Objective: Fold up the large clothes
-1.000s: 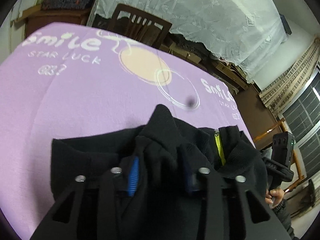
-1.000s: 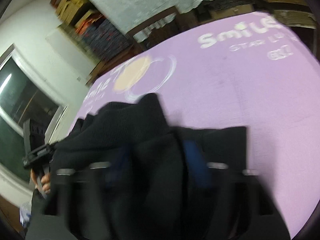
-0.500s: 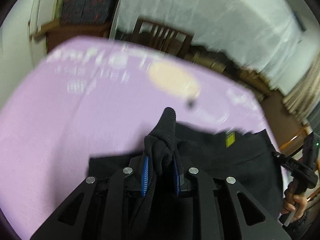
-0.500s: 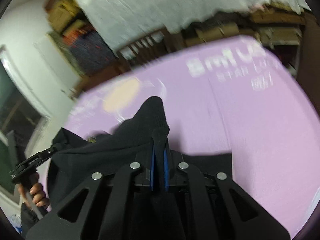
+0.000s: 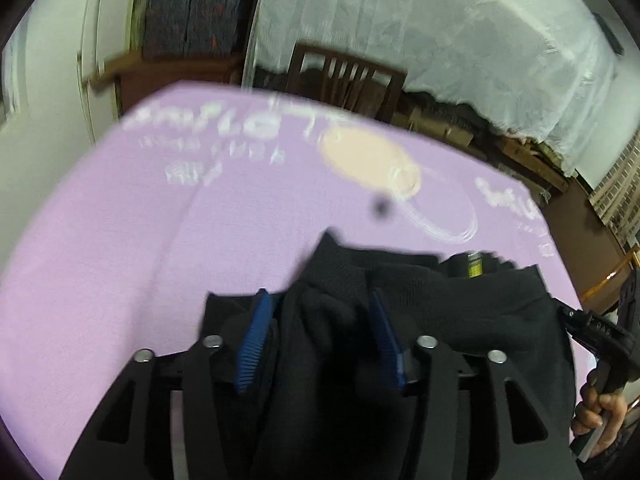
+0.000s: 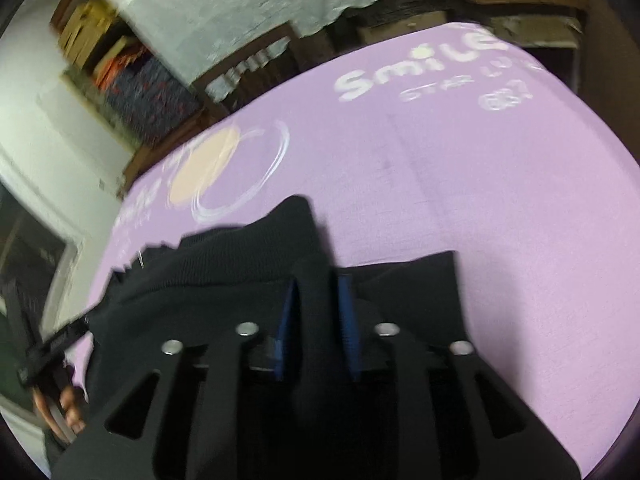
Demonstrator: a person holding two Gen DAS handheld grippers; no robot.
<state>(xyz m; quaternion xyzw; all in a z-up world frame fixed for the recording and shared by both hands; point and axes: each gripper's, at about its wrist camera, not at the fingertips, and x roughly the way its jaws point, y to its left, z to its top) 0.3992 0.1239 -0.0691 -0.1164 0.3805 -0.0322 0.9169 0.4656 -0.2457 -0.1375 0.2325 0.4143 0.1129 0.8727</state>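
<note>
The left gripper (image 5: pixel 320 332) has its jaws opening: the blue pads (image 5: pixel 256 340) stand wide, with a bunched ridge of the black garment (image 5: pixel 460 296) between them, and a gap shows beside the left pad, so the cloth looks freed rather than pinched. The right gripper (image 6: pixel 318 320) is also opening, but narrower; a fold of the garment (image 6: pixel 240 272) still sits between its pads (image 6: pixel 346 320), and blur keeps me from saying whether they touch it.

The garment lies on the purple surface (image 5: pixel 120 260), near its close edge, spread between the 2 grippers.

Risks, as I judge them:
1. The ridge at the left gripper stands up instead of lying flat. If the gripper pulls away while fabric catches on a ribbed pad, the fold could drag open.
2. The right gripper is opening less. If one side lets go sooner than the other, the top layer may skew and the edges stop matching.
3. The cloth sits close to the surface's near edge, so a tug toward the person could slide part of it off.

Hard to make out: both views are smeared by motion. The gripper bodies hide the garment's near portion, so the fold's lower layers and alignment cannot be checked. A yellow tab (image 5: pixel 475 266), perhaps a zip or label, is too blurred to name. Only part of each hand (image 5: pixel 600 412) shows.
</note>
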